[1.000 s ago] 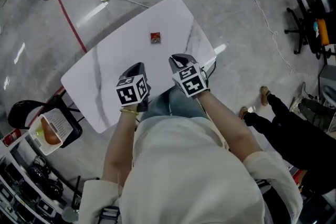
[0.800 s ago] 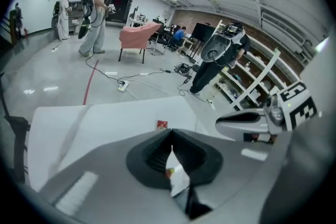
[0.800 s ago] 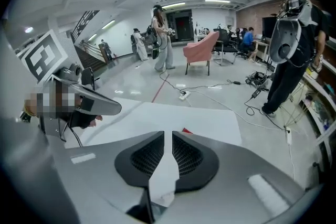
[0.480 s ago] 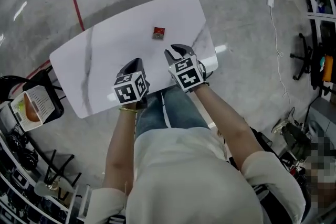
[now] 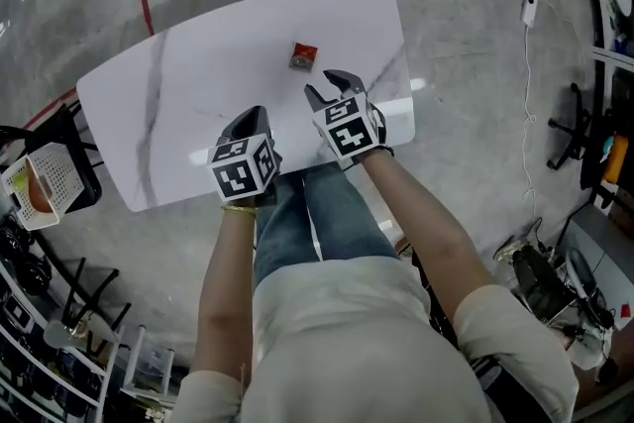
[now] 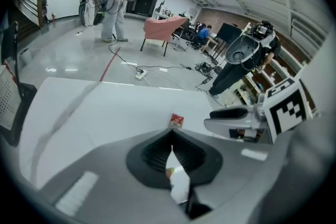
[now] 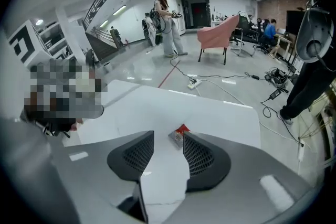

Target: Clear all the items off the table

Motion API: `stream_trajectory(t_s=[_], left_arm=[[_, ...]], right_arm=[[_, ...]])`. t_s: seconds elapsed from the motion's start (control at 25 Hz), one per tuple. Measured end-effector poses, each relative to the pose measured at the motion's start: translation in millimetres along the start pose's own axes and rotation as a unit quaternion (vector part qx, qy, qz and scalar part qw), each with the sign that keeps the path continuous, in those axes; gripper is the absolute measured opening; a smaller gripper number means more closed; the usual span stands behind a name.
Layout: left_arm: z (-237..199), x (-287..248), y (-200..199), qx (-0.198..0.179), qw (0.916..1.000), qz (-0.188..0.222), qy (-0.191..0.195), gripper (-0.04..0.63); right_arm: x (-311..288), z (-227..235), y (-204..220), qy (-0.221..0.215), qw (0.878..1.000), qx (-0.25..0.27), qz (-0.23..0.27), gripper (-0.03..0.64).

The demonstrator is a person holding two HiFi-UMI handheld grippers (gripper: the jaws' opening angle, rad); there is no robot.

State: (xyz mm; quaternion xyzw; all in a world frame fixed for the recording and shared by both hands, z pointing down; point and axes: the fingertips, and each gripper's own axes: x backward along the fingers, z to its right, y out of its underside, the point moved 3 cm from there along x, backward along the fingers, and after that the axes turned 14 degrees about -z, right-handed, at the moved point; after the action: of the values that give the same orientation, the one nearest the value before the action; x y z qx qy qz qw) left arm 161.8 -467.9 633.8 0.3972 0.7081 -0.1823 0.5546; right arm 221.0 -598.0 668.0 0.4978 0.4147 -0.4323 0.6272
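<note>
The right gripper [image 5: 327, 85], its empty jaws just opening, is held near a red packet [image 5: 302, 55] on the table [image 5: 178, 94]; the left gripper [image 5: 254, 117] is closed.

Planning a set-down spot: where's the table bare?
The left half of the table, around the grey vein and out to the left end, is bare; so is the far edge behind the red packet. Tight spot: near-right, by the packet.
</note>
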Motion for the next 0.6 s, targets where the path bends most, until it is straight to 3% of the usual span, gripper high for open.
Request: stream_trajectory(t_s=[0.6], left_arm=[[-25.2, -64.0, 6.5, 0.035, 0.9991, -0.025, 0.006, 0.009]], right_arm=[[-94.7, 24.9, -15.1, -0.006, 0.999, 0.014, -0.038, 0.273]])
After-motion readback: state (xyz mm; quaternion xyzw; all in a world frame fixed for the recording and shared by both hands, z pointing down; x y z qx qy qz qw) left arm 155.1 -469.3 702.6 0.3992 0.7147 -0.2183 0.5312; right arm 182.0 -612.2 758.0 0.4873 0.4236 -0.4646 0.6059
